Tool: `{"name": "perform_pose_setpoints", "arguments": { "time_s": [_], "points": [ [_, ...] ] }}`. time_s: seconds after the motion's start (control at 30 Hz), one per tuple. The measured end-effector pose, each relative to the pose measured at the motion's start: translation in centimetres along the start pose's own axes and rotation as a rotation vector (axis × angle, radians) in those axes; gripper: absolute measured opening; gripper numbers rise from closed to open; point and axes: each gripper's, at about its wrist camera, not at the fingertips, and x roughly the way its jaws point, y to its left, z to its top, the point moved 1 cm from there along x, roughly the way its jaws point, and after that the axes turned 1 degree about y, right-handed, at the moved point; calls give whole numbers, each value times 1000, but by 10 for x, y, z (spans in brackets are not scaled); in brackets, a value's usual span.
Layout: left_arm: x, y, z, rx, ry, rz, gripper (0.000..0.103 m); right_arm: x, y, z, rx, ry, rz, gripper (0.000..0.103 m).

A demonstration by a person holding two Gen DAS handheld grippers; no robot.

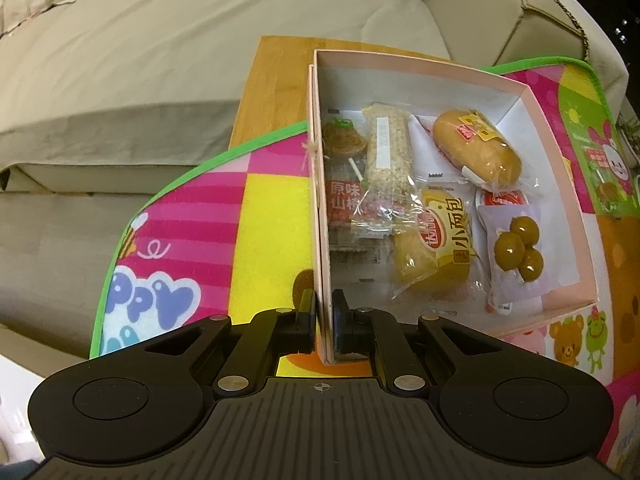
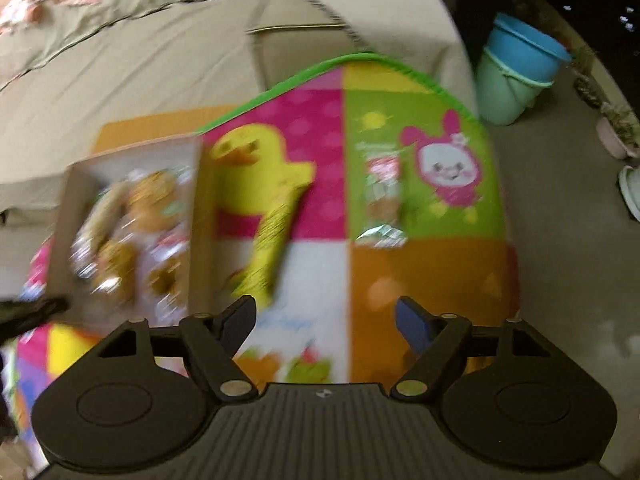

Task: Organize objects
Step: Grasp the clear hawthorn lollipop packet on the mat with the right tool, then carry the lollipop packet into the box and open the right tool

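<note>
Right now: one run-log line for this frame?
stage: packing snacks | left gripper: shut on box wall | right gripper: open, empty, above mat | outside box: yellow snack, clear packet

Both cams ride the grippers, looking steeply down. Left one's right up against the box [image 1: 440, 184]; right one's further off, blurry. Both catch box and mat [image 2: 424, 264].
</note>
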Motion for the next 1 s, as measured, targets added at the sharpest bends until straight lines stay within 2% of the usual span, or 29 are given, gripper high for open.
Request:
{"name": "perform_pose_setpoints", "arguments": {
  "time_s": [0.17,0.27,0.37,0.5,0.53,0.57,0.73,1.0],
  "points": [
    [7,-2,0,6,17,15,9,60,-23,36,73,-5,-123,70],
    [7,0,0,1,16,10,9,94,-30,55,95,15,-153,68],
    [6,0,-2,-5,15,10,9,120,-35,69,120,41,-188,60],
    [5,0,-2,-19,11,12,9,141,-36,77,153,76,-189,53],
    [5,0,-2,-23,9,12,9,142,-34,78,154,78,-193,49],
    [5,1,-2,-29,8,11,9,141,-32,78,145,77,-183,36],
    [3,2,-3,-51,2,1,10,122,-19,62,133,81,-143,36],
    [-1,0,-5,-34,15,2,11,58,9,-8,214,100,-54,36]
  ]
}}
